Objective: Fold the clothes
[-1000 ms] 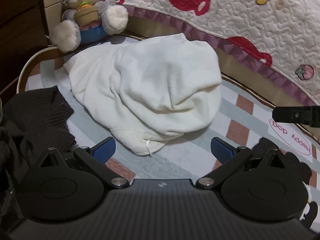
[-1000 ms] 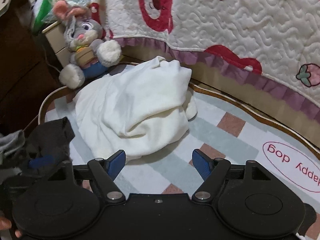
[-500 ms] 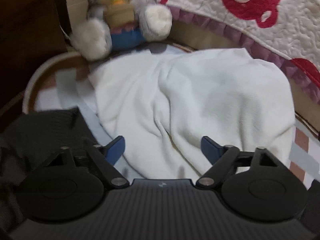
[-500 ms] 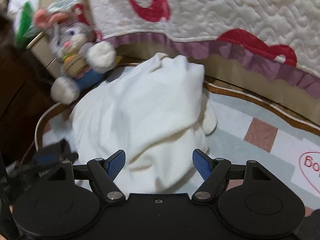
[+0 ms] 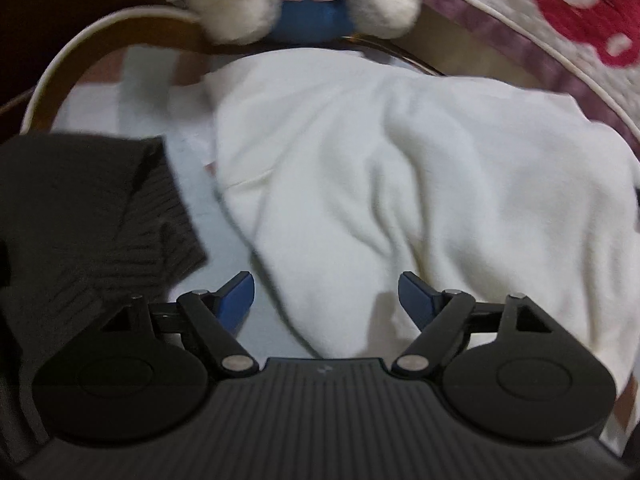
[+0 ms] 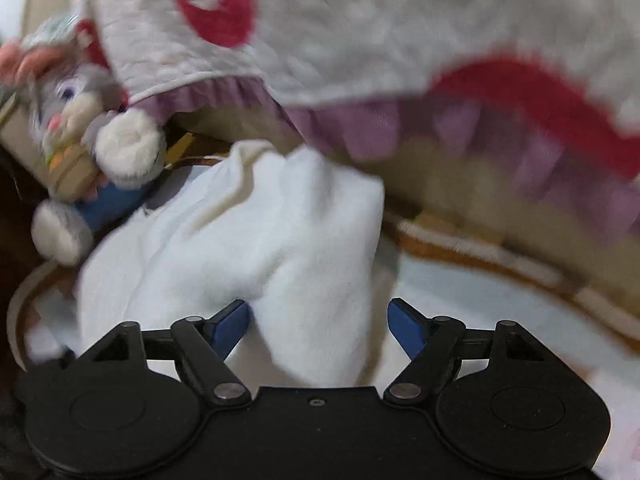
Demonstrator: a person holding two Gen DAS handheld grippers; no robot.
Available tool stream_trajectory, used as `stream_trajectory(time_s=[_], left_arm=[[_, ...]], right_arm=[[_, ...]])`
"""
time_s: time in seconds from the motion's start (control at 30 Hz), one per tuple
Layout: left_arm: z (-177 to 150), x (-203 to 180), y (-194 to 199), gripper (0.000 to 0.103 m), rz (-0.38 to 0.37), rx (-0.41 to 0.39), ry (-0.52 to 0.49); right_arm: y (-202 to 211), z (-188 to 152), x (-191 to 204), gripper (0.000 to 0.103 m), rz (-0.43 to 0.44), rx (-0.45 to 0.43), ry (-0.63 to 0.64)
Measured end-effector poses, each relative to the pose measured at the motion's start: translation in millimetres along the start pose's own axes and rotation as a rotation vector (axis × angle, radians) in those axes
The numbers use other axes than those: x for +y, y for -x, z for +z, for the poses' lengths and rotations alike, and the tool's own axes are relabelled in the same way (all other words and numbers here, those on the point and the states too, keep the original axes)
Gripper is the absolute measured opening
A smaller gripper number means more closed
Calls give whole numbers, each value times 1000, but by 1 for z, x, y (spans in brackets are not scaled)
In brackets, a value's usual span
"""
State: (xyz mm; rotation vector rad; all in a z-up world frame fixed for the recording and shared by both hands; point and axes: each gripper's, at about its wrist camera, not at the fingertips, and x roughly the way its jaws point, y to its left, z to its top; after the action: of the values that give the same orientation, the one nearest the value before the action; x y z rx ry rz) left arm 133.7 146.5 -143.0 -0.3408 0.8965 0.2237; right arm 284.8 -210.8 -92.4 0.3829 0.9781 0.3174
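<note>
A crumpled white fleece garment lies in a heap on a pale checked mat. My left gripper is open, its blue pads either side of the garment's near edge. In the right wrist view the same white garment fills the middle, and my right gripper is open over its near fold. A dark ribbed knit garment lies to the left of the white one.
A grey plush rabbit sits at the far left edge of the mat; its white paws show in the left wrist view. A quilted white and red bedcover with a purple frill hangs behind. The mat has a brown rim.
Both grippers have moved forward and closer to the white garment, which now reaches between their open fingers. The view has shifted left toward the plush rabbit.
</note>
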Motion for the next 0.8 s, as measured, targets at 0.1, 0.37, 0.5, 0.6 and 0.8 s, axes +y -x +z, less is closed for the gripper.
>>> stream_trajectory(time_s=[0.1, 0.37, 0.5, 0.6, 0.8], left_arm=[[0, 15, -13, 85, -176, 107, 126], [-4, 6, 2, 40, -480, 114, 109], [-7, -15, 31, 5, -601, 102, 35], [-11, -35, 54, 1, -679, 99, -33], [-20, -73, 100, 0, -834, 91, -171]], right_arm=[[-23, -20, -5, 59, 135, 80, -142], [31, -94, 74, 27, 335, 196, -24], [75, -125, 90, 26, 433, 186, -23], [105, -138, 81, 26, 467, 148, -58], [164, -154, 44, 25, 528, 87, -145]])
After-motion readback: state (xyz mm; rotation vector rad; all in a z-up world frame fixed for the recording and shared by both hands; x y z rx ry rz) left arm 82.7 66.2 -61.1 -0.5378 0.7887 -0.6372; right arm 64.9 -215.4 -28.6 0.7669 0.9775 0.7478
